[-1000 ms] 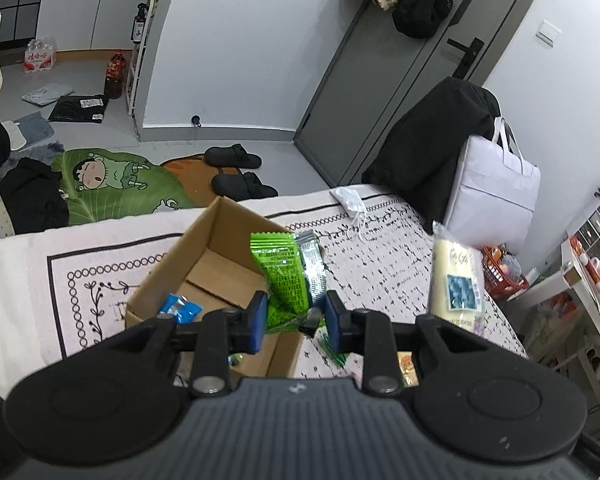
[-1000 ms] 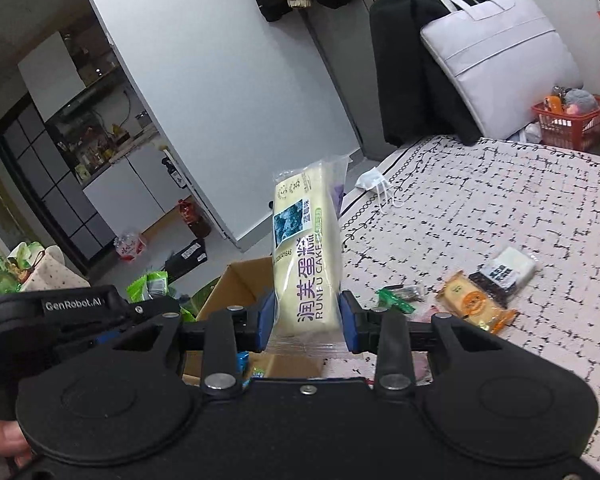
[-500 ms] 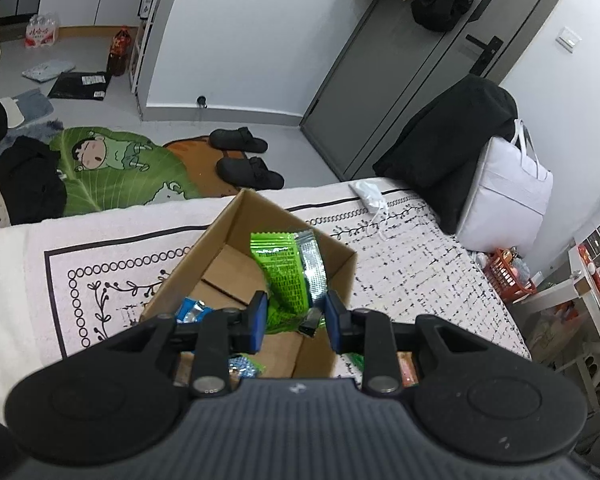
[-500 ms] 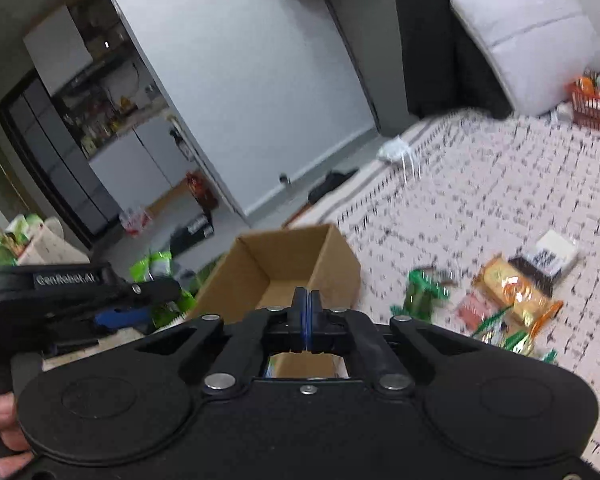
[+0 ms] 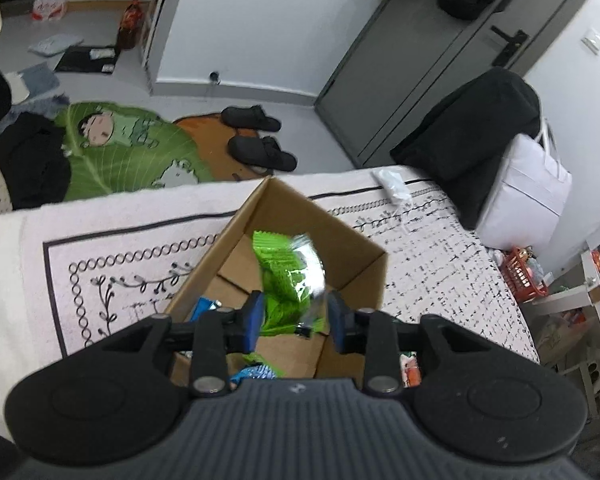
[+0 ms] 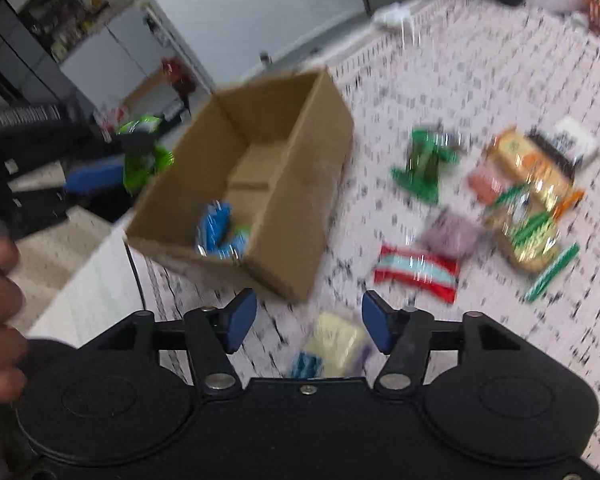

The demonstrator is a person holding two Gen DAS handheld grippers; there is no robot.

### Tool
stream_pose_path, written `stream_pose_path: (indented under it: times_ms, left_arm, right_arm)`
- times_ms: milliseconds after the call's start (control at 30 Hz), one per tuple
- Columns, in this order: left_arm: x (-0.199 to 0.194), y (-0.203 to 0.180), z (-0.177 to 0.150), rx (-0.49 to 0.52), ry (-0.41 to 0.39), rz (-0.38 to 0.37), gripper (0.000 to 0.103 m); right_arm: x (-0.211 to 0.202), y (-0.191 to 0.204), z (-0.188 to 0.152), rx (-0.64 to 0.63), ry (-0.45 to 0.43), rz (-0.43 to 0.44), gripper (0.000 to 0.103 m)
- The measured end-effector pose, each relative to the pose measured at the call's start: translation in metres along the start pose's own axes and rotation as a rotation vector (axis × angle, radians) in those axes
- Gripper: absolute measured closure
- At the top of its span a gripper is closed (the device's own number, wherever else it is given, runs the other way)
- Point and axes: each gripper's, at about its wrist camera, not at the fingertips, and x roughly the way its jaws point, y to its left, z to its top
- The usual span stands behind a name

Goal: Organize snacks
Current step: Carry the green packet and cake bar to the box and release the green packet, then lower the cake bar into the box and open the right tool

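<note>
Two black hand-held gripper bodies, ribbed grey housing on one, blue finger pads, silver screws.

An open cardboard box sits at the centre left of the right view, with blue packets on its floor. A green-and-silver packet hangs over the box opening at the centre of the left view. Loose snacks lie on the patterned bed cover at right: a green packet, a red-and-teal packet, an orange packet. A pale yellow cake packet lies at bottom centre.
</note>
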Motion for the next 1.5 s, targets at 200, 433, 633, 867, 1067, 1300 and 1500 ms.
stream_pose_path:
  times_ms: [200, 433, 633, 867, 1067, 1300, 1500]
  left_arm:
    - [-0.004, 0.008, 0.001, -0.021, 0.006, 0.017, 0.044]
    - [-0.017, 0.015, 0.007, -0.032, -0.007, 0.015, 0.043]
    - [-0.030, 0.021, 0.005, -0.032, -0.014, 0.012, 0.043]
    - [-0.039, 0.030, 0.002, -0.027, -0.009, 0.018, 0.043]
    - [-0.040, 0.036, -0.004, -0.023, 0.018, 0.015, 0.043]
    - [-0.049, 0.042, -0.001, -0.024, 0.041, -0.025, 0.027]
    - [-0.063, 0.051, 0.005, -0.031, 0.049, -0.031, 0.018]
  right_arm:
    - [0.036, -0.002, -0.012, 0.004, 0.141, -0.027, 0.044]
    - [0.053, 0.002, -0.022, -0.065, 0.151, -0.058, 0.068]
    - [0.039, -0.002, -0.011, -0.071, 0.076, -0.097, 0.074]
    - [0.010, -0.005, 0.004, -0.059, -0.029, -0.112, 0.074]
    - [-0.021, -0.002, 0.020, -0.047, -0.125, -0.093, 0.074]
    - [-0.055, 0.019, 0.057, -0.063, -0.240, -0.087, 0.074]
    - [-0.046, 0.046, 0.079, -0.104, -0.246, -0.085, 0.074]
